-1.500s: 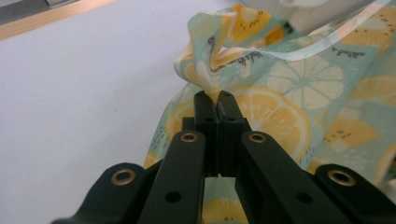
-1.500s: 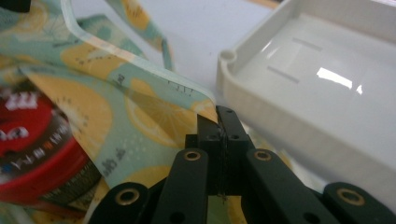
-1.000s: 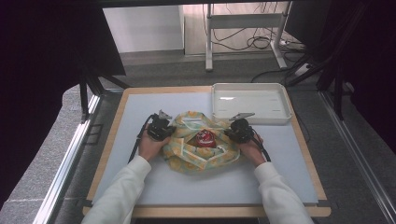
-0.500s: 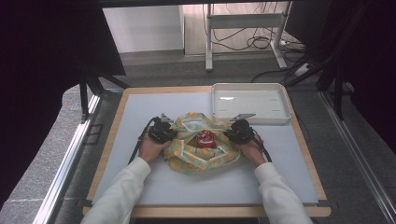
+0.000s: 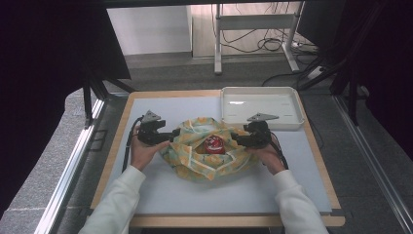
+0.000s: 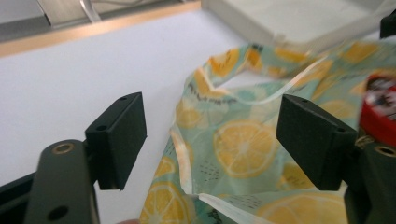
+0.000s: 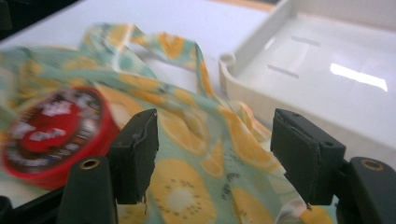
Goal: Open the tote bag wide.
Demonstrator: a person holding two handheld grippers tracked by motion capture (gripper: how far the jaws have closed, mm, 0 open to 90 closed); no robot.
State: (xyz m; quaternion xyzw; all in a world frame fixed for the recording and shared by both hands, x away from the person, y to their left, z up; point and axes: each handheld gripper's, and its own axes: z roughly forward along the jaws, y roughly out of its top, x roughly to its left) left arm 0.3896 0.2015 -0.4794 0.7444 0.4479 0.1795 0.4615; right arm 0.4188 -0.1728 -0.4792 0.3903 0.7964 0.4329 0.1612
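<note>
Both forearms wear white sleeves point(image 5: 122, 195). Each black gripper carries a grey three-cornered plate point(image 5: 151, 117) on top, a black cable point(image 5: 127, 146) behind, and square jaw pads point(image 6: 119, 135) with small screw holes.

High view looks down over the table point(image 5: 160, 195); both gripper views sit close, sharing the lemon-print cloth point(image 6: 243, 149)

A cloth point(image 5: 209, 153) lies crumpled near the middle of the counter point(image 5: 160, 195), with a round tin point(image 5: 214, 145) resting on it just right of its centre. The left gripper point(image 5: 168, 136) sits at the cloth's left edge and the right gripper point(image 5: 234, 138) at its right edge, each with its fingers point(image 6: 119, 137) apart over the fabric. Behind the cloth and to the right, at the counter's far right corner, sits a tray point(image 5: 229, 105), its near left corner just beside the cloth's far edge.
</note>
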